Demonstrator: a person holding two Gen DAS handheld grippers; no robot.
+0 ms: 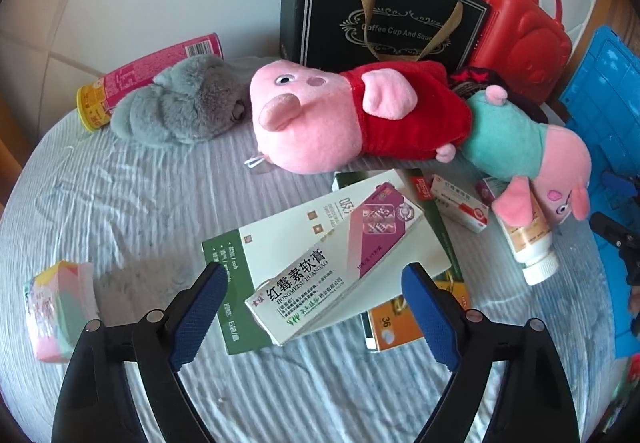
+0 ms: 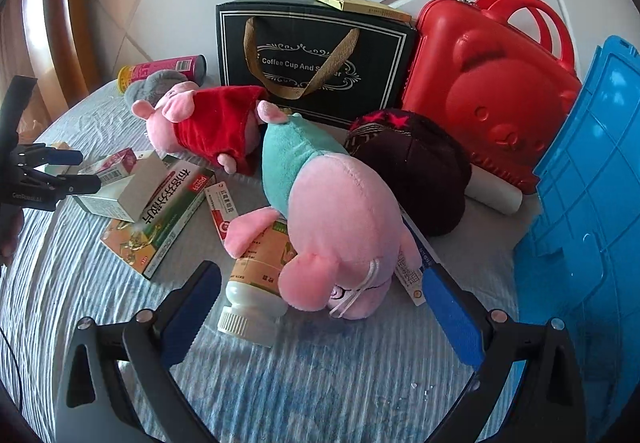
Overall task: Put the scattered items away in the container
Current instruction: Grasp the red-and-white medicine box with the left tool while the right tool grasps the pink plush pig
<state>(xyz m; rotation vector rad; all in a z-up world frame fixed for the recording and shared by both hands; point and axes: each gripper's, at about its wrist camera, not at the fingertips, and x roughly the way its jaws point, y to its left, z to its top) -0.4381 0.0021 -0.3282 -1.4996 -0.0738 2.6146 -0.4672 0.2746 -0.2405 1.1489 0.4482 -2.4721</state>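
Observation:
My left gripper [image 1: 314, 293] is open, its blue pads either side of a white and purple ointment box [image 1: 336, 271] that lies on a larger green and white box [image 1: 280, 263]. My right gripper [image 2: 320, 301] is open around the head of a pink pig plush in a teal shirt [image 2: 340, 211], which lies on a white medicine bottle [image 2: 256, 295]. A pig plush in a red dress [image 1: 352, 115] lies behind. The blue container [image 2: 592, 227] stands at the right edge.
A grey plush [image 1: 180, 111], a pink can [image 1: 148, 75], a black gift bag [image 2: 312, 59], a red bear case [image 2: 488, 91], a dark cap [image 2: 416, 167] and more medicine boxes [image 2: 160, 211] lie on the striped cloth. A tissue pack [image 1: 60, 307] lies left.

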